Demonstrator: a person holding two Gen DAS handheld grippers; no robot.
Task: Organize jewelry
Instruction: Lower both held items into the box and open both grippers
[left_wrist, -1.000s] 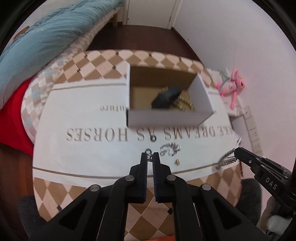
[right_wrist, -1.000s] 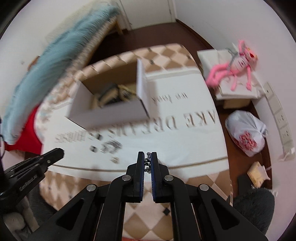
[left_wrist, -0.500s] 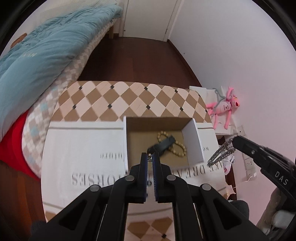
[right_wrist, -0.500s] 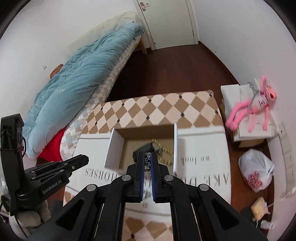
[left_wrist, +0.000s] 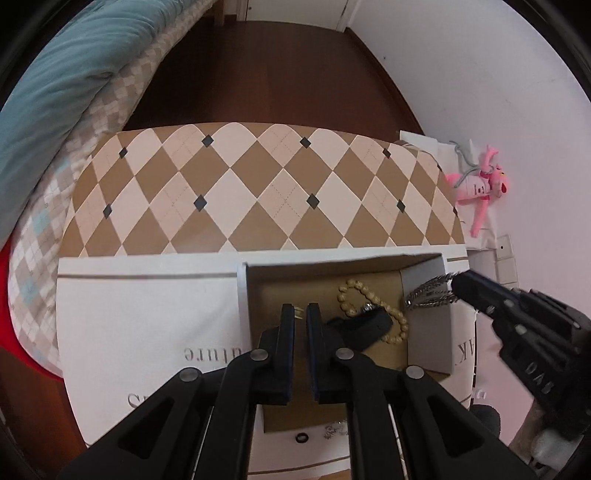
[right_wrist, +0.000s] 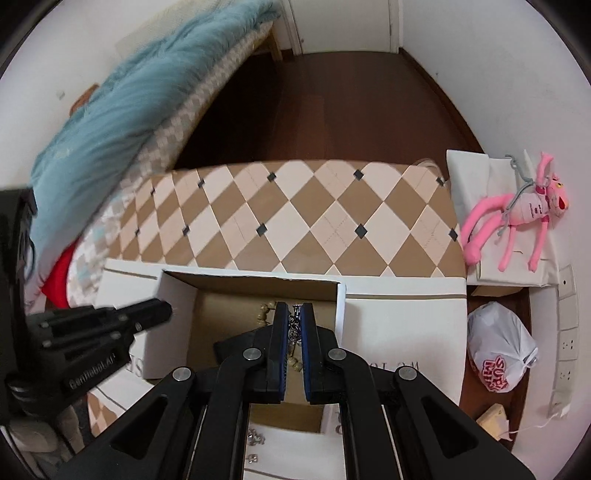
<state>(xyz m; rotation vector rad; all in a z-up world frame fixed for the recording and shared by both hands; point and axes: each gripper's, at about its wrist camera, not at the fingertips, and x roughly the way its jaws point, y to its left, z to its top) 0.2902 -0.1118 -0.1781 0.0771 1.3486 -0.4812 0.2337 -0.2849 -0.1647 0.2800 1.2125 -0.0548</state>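
Left gripper: fingers drawn nearly together over the open box, pinching a small pale piece at the tips (too small to identify); also seen from the side in the right wrist view, its tip at the box's left wall

Right gripper: fingers pressed close on a silver chain that hangs between the pads; in the left wrist view the chain trails in loops from its tip over the box's right wall

Box: shallow cardboard box, white outside and brown inside, standing open on the white cloth; its near part hidden behind the gripper bodies

Box contents: beaded bracelet of pale tan beads, lying in a loop on the floor of the box; a black object resting across the loop, kind unclear

White cloth: printed with grey lettering; spread over the near part of the table

Table: top patterned in tan and cream diamonds; bare beyond the cloth

Loose pieces on cloth: black ring and a small silver cluster just beside it, near the box's front edge

Surroundings: blue duvet on a bed to the left; pink plush toy by the wall on the right; white plastic bag on the floor below it
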